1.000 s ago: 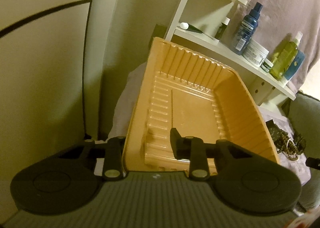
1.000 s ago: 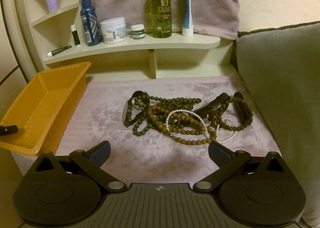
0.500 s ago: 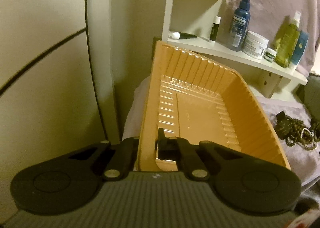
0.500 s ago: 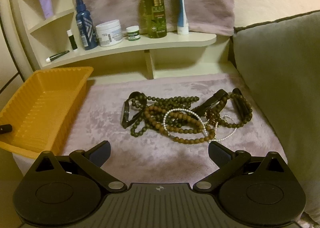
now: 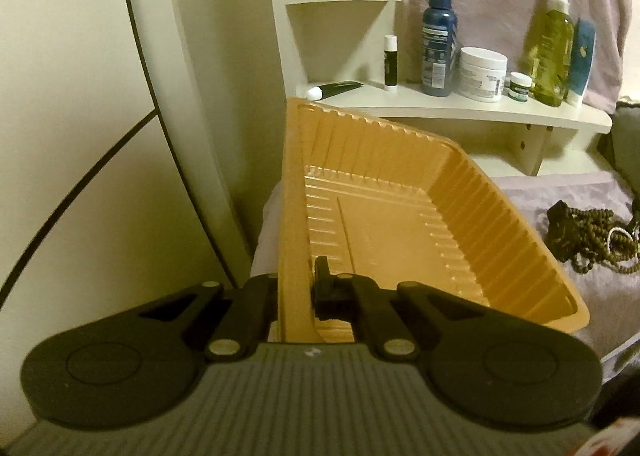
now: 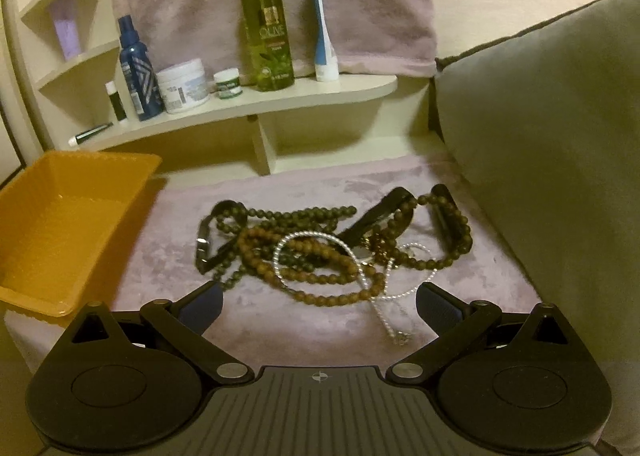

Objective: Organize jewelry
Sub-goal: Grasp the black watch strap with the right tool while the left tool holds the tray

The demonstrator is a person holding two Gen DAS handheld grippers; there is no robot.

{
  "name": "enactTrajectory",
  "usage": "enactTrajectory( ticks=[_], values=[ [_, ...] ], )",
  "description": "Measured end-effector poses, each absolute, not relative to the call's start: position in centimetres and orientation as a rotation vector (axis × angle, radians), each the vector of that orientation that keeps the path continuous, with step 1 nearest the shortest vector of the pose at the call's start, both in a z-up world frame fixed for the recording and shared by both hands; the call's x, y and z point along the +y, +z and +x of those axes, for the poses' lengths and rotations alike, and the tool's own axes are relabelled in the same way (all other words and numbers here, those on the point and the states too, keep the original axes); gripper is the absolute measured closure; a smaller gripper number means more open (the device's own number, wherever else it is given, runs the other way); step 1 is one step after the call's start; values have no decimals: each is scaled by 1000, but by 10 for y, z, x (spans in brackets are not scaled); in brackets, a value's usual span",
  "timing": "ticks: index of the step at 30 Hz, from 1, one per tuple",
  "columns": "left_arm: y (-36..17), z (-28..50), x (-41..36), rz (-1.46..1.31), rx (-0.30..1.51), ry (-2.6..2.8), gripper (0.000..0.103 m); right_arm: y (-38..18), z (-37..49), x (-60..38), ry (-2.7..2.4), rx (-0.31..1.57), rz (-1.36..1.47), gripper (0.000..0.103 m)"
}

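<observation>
Tray positioning is the step in hand. Your left gripper point(image 5: 295, 298) is pinched on the near wall of the ribbed orange plastic tray point(image 5: 400, 223), one finger outside the wall, one inside; the tray is empty. Your right gripper point(image 6: 318, 302) hangs with its jaws spread wide and nothing between them. Just ahead of its fingertips lies the tangled heap of brown and dark bead strands, a white pearl string and dark bands point(image 6: 328, 244) on the mauve plush cloth point(image 6: 460, 296). The tray sits to the left of that claw. Next move, as judged: lower the right claw onto a single strand, close, and lift clear of the tangle.
</observation>
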State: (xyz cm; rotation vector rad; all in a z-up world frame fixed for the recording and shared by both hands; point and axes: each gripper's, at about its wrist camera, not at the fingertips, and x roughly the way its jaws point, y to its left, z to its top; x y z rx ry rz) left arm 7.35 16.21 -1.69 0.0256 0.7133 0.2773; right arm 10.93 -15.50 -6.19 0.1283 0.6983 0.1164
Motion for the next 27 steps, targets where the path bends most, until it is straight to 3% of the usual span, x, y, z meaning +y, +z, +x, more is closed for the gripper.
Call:
enactTrajectory(
  ticks=[6, 14, 27],
  values=[
    [-17, 65, 148, 79, 705, 284, 100, -69, 109, -165, 122, 686, 125, 1],
    [-16, 60, 128, 194, 664, 264, 100, -73, 115, -165, 177, 683, 119, 25],
    [-15, 69, 121, 285, 624, 233, 101, -76, 135, -102, 351, 635, 32, 48]
  ],
)
